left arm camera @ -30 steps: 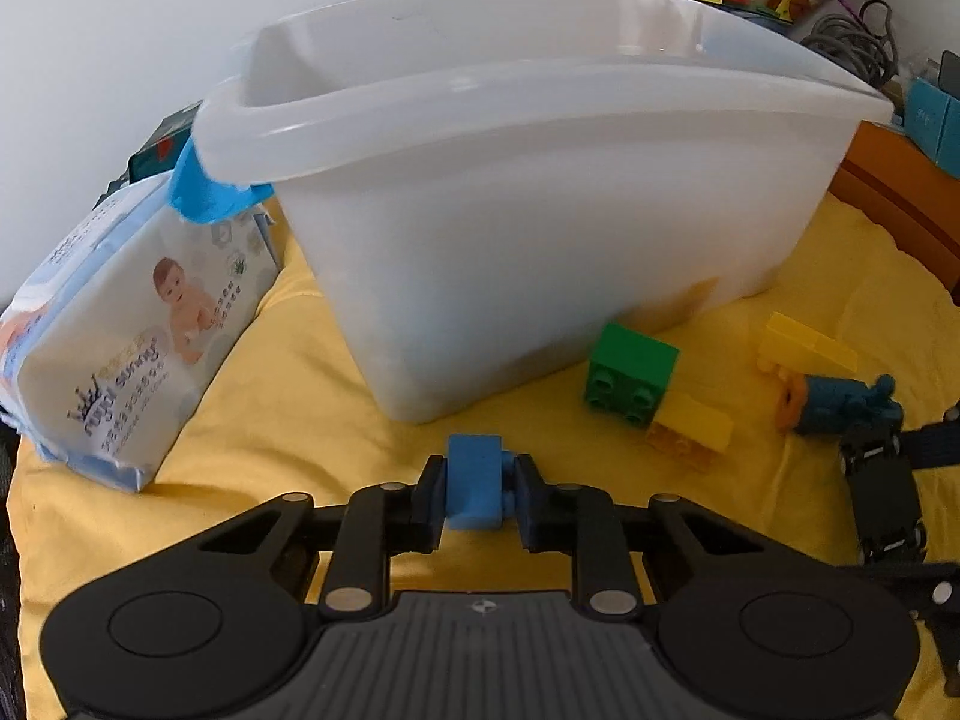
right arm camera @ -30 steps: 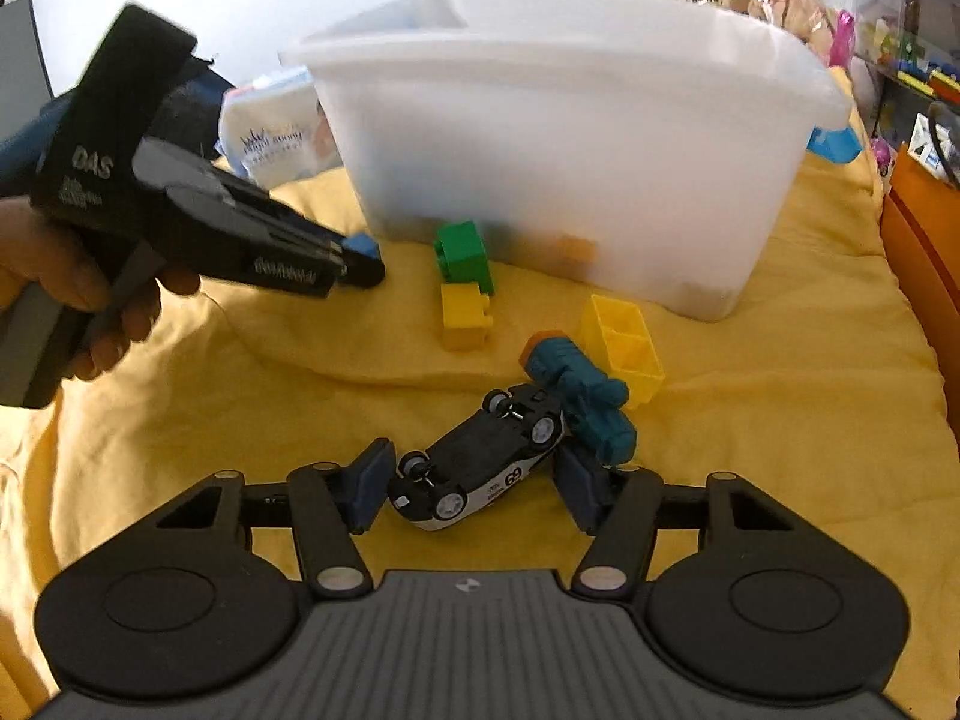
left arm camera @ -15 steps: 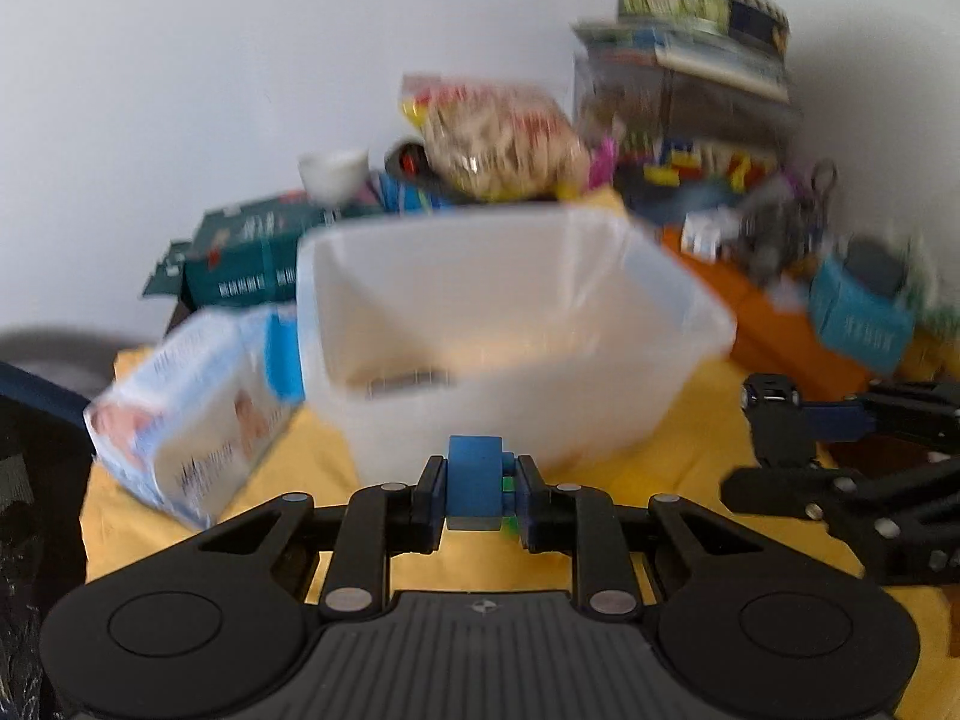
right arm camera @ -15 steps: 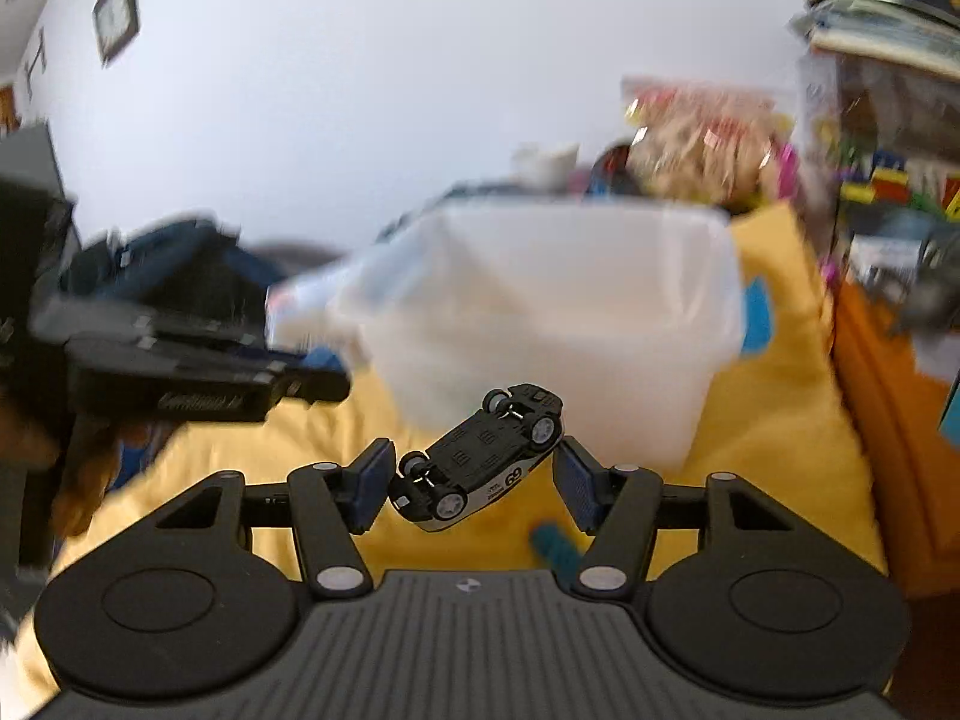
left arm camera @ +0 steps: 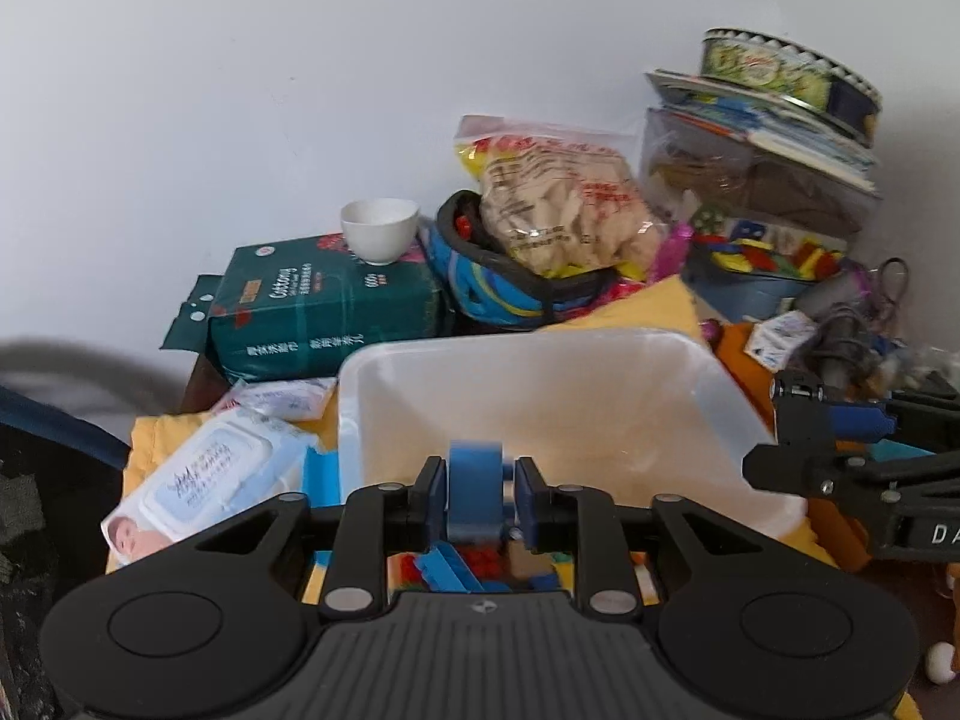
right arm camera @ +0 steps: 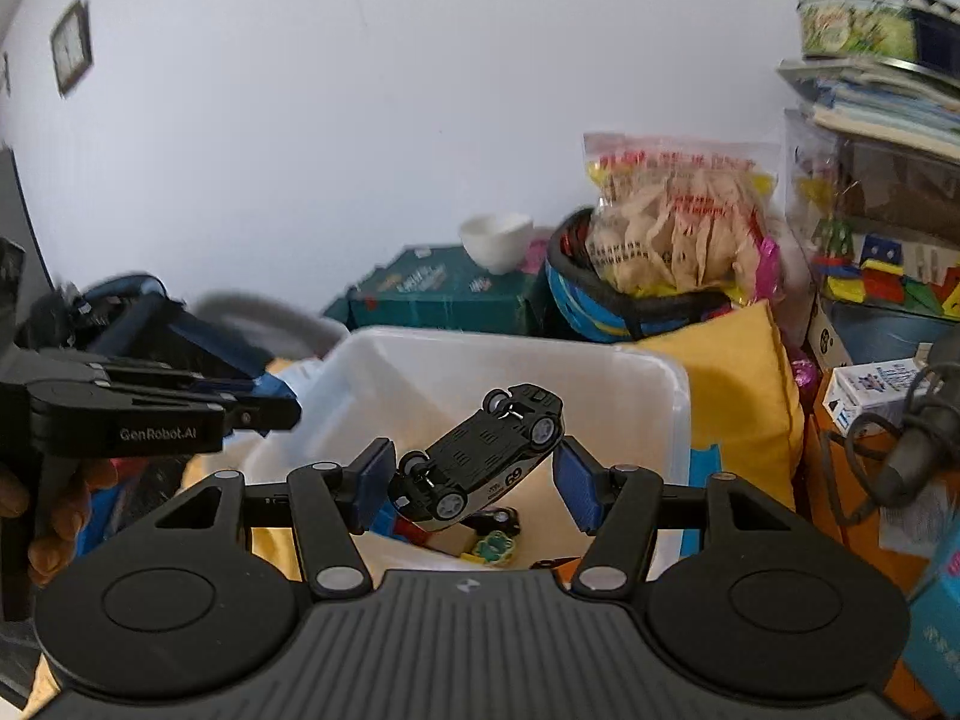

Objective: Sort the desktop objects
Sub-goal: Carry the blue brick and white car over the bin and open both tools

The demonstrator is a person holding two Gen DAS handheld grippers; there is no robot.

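Note:
My left gripper (left arm camera: 475, 495) is shut on a blue brick (left arm camera: 474, 489) and holds it above the near rim of the white plastic bin (left arm camera: 708, 384). Several coloured bricks (left arm camera: 462, 567) lie inside the bin below it. My right gripper (right arm camera: 474, 477) is shut on an upside-down black toy car (right arm camera: 480, 456) marked 69, over the same bin (right arm camera: 672, 384). Small toys (right arm camera: 495, 531) lie on the bin's floor. The left gripper (right arm camera: 264, 405) shows at the left of the right wrist view, and the right gripper (left arm camera: 798, 438) at the right of the left wrist view.
A wet-wipes pack (left arm camera: 204, 483) lies left of the bin on the yellow cloth (right arm camera: 744, 396). Behind stand a green tissue pack (left arm camera: 324, 312) with a white cup (left arm camera: 379, 228), a snack bag (left arm camera: 558, 204), stacked books and a tin (left arm camera: 786, 72).
Both grippers have risen from the cloth with their loads and now hover over the open bin. The car was lifted off the table.

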